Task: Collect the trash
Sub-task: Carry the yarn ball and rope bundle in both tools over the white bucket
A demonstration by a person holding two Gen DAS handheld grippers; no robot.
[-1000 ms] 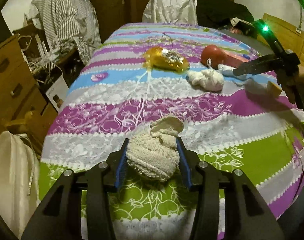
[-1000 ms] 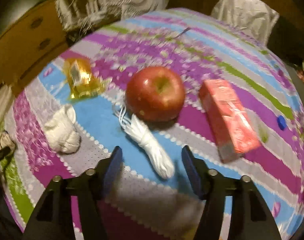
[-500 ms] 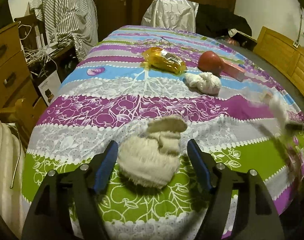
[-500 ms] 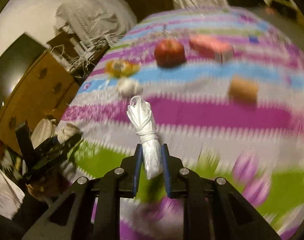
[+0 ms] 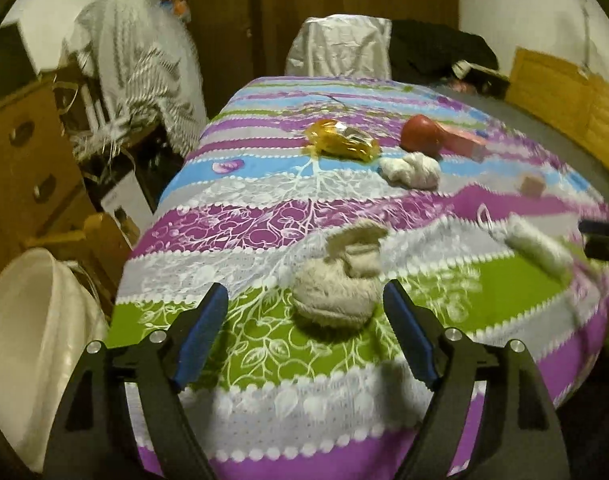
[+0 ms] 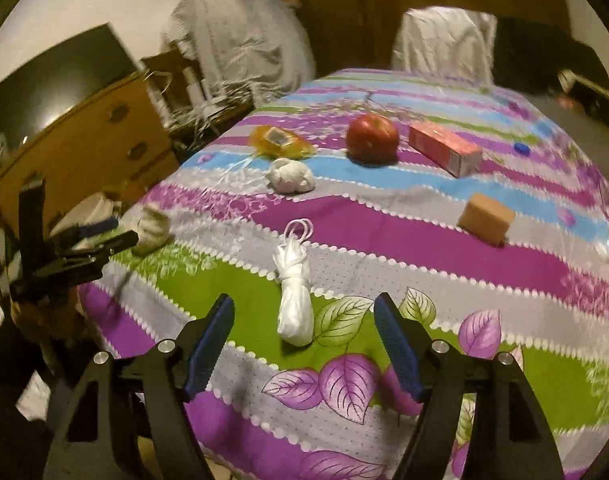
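At the bottom of the left wrist view, the left gripper (image 5: pixel 304 312) is opening its jaws, and the blue pads (image 5: pixel 202 336) are standing apart from the beige knitted cloth bundle (image 5: pixel 338 284), which is lying on the green stripe of the striped floral cloth-covered table (image 5: pixel 264 216), just ahead of the gap between the two fingers, nearer to the right one, touching neither pad. At the bottom of the right wrist view, the right gripper (image 6: pixel 304 320) is also opening its jaws, and the white bundle of tied string (image 6: pixel 294 292) is lying free on the cloth between the spread fingers, touching neither of them. A little further, in the middle right of this view, a small tan block (image 6: pixel 486 218) is resting on a purple stripe. Behind it, near the centre, a white crumpled cloth ball (image 6: pixel 290 176) is sitting on a grey stripe, and just beyond it a yellow transparent plastic wrapper (image 6: pixel 278 142) is lying. To the right of the wrapper, a red round apple (image 6: pixel 372 138) is standing beside a pink rectangular carton (image 6: pixel 444 148), which is lying on its side. At the lower left edge of the left wrist view, a white plastic basin (image 5: pixel 32 340) is showing beside the table.
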